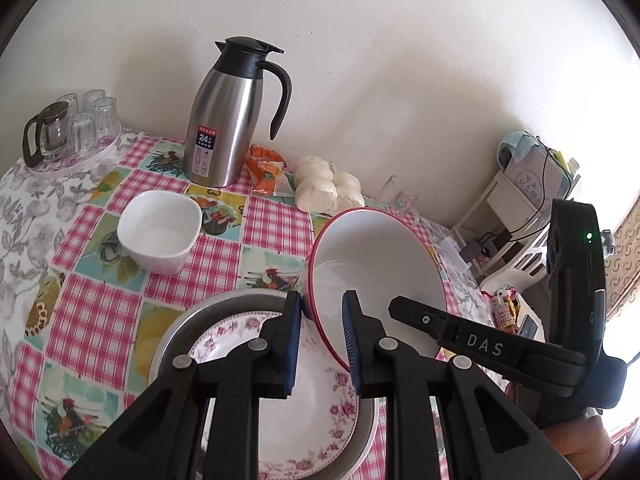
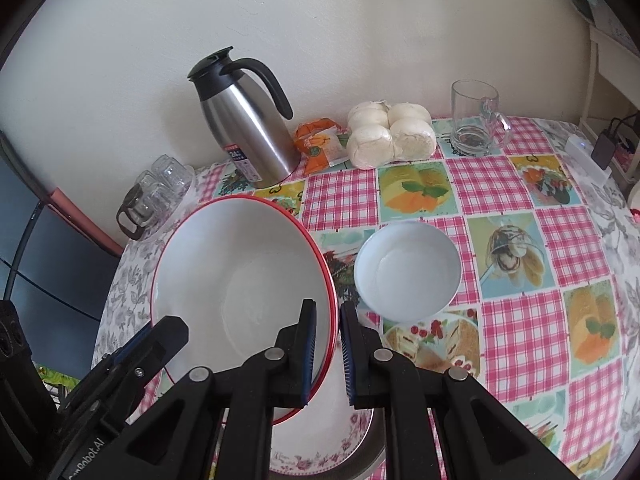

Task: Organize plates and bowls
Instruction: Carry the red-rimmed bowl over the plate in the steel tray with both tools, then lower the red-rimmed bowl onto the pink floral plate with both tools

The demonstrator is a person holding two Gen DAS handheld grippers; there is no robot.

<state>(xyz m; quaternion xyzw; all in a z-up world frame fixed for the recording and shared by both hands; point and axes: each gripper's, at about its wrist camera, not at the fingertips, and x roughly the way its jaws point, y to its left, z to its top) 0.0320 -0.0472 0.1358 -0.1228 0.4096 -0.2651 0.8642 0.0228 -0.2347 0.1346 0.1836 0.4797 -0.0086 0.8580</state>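
Both claws grip one big red-rimmed bowl [image 2: 240,280] from opposite sides. The left claw [image 1: 322,340] is clamped on the bowl's rim at its left edge, blue pads [image 1: 294,344] pinching the wall. The right claw [image 2: 326,352] is clamped on the rim at the bowl's right edge, one pad inside the bowl and one outside. In the left view the right claw's black body shows beyond the bowl, with a hand [image 1: 576,440] beneath it.

The bowl is tilted, its open side facing the cameras, and held above a floral plate [image 1: 320,412]. That plate lies in a metal basin [image 1: 176,336] on the bench [image 2: 512,320], which wears a pink checked cloth with food pictures. Whether the bowl's low edge touches the plate cannot be told.

A small round white bowl [image 2: 408,272] stands on the cloth just right of the big bowl. A squarish white bowl [image 1: 160,232] stands to the left, well apart from the basin.

Along the wall stand a steel flask [image 1: 232,120], an orange packet [image 1: 266,172], a bag of white buns [image 1: 324,184] and a glass mug [image 2: 476,120]. A tray of upturned glasses [image 1: 88,120] with a small glass teapot [image 1: 44,136] sits at the far left corner.
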